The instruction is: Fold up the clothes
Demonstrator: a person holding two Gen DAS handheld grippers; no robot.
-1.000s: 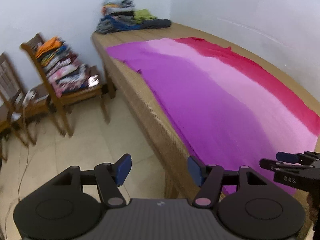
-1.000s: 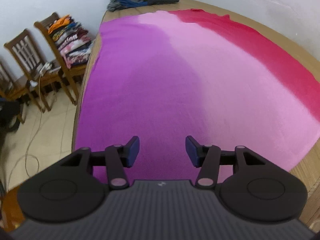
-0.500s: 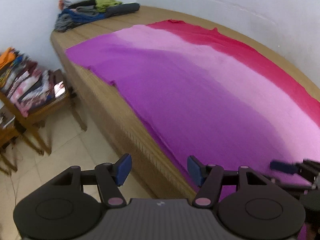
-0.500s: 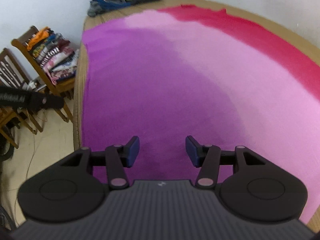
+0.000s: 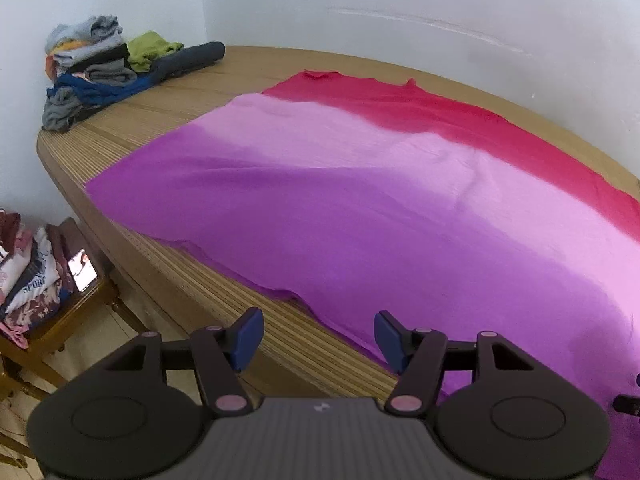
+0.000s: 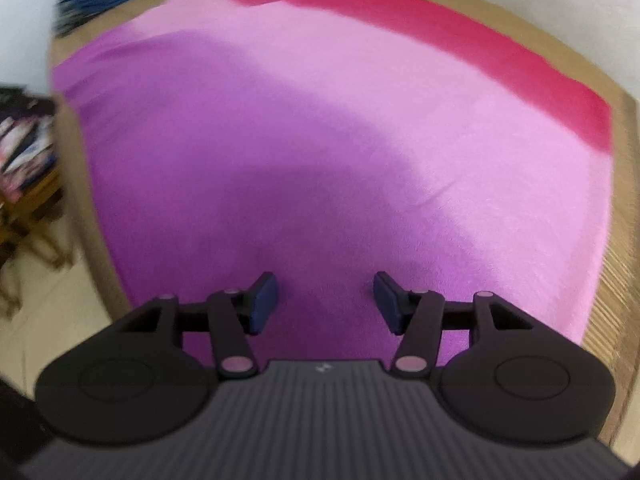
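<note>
Cloth (image 5: 360,216), purple-to-pink-to-red, lies spread flat across the wooden table (image 5: 160,120), w/ its purple near edge running along the table's near side from 9 to 5 o'clock in the left wrist view. Left gripper (image 5: 318,338) hangs over that edge w/ jaws wide apart, nothing btwn the pads, left pad over bare wood and right pad over purple fabric. Right gripper (image 6: 325,302) sits above the purple zone at 6 o'clock in its own blurred view; its jaws have just been opening and stand apart w/ nothing clamped, contact w/ fabric can't be told.
</note>
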